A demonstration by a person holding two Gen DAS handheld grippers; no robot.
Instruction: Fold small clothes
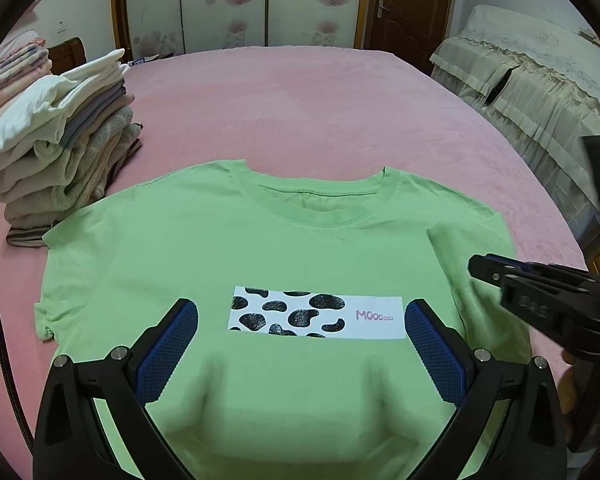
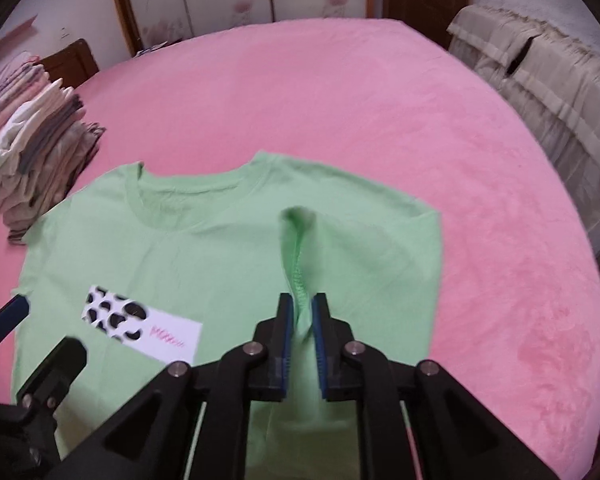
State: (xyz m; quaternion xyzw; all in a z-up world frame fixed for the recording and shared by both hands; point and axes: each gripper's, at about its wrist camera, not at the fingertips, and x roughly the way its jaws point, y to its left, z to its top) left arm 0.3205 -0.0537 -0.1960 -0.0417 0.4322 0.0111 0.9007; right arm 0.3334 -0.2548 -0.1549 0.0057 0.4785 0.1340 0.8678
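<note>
A light green T-shirt (image 1: 204,256) with a cow-print "Moo" patch (image 1: 316,313) lies face up on the pink bed, collar away from me. My left gripper (image 1: 300,312) is open and empty, hovering over the shirt's chest with the patch between its blue pads. My right gripper (image 2: 302,308) is shut on a pinched ridge of the shirt's (image 2: 220,248) right side seam and lifts it slightly. It also shows in the left wrist view (image 1: 496,270), at the shirt's right edge. The left gripper's fingertips (image 2: 10,312) show at the far left of the right wrist view.
A stack of folded clothes (image 1: 60,140) stands at the bed's left side, just beyond the shirt's left sleeve. The pink bedspread (image 1: 320,112) stretches beyond the collar. A beige covered bed (image 1: 540,80) stands to the right, wardrobe and door behind.
</note>
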